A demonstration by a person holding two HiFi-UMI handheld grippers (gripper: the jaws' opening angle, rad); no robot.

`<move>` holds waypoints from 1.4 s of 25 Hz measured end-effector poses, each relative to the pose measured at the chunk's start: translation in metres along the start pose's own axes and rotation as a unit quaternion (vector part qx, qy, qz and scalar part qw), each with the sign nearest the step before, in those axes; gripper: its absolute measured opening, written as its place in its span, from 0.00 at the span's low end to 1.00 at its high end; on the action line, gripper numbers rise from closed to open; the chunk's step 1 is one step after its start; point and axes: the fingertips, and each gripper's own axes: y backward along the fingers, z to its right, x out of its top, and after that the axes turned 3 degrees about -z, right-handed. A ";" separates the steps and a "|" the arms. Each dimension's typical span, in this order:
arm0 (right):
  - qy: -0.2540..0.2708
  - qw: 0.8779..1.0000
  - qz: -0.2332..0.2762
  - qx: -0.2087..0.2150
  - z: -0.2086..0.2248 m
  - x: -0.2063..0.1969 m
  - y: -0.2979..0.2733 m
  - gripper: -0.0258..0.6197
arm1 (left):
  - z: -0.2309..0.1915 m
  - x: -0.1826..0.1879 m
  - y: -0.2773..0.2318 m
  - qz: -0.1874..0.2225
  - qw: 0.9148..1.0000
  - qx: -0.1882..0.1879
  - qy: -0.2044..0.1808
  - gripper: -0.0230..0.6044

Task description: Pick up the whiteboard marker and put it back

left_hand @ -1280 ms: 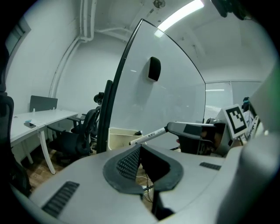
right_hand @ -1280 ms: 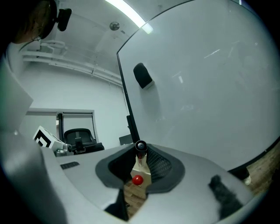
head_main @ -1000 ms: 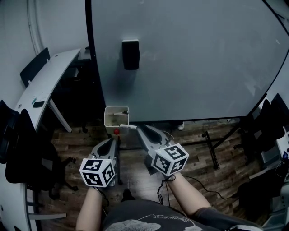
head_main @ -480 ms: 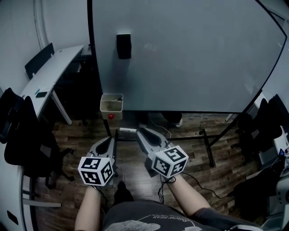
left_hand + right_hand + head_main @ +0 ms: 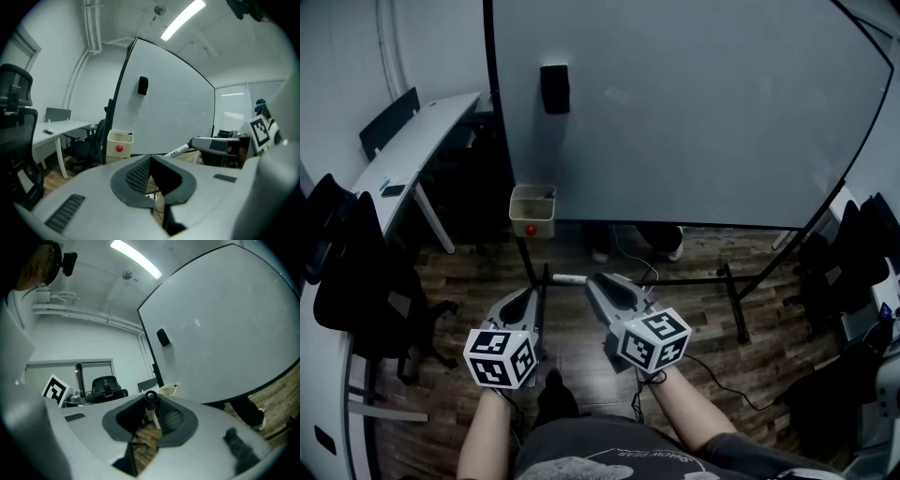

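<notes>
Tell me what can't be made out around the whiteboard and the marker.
Contents of the bin: head view, its walls hide them.
Person behind the whiteboard: head view, only shoes show below it.
Print on the marker: left gripper view, too small.

Ahead of the left tool (image 5: pixel 531 292) and right tool (image 5: pixel 592 280), the air above the wooden floor (image 5: pixel 487 262) is open up to the whiteboard (image 5: pixel 694 112), which closes off everything beyond. A cream bin (image 5: pixel 540 214) hangs at the board's lower corner, ahead of the left tool, well apart. The whiteboard marker (image 5: pixel 567 278) in the right tool juts left into the gap between the tools. The stand's bars (image 5: pixel 694 280) cross the floor just right of the right tool. Black chairs (image 5: pixel 366 272) and a table (image 5: pixel 412 150) stand far left.
</notes>
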 end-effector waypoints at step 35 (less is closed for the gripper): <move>-0.006 1.000 0.000 -0.002 0.014 0.016 -0.047 0.17 | -0.041 0.024 -0.023 0.008 1.000 0.008 0.005 0.06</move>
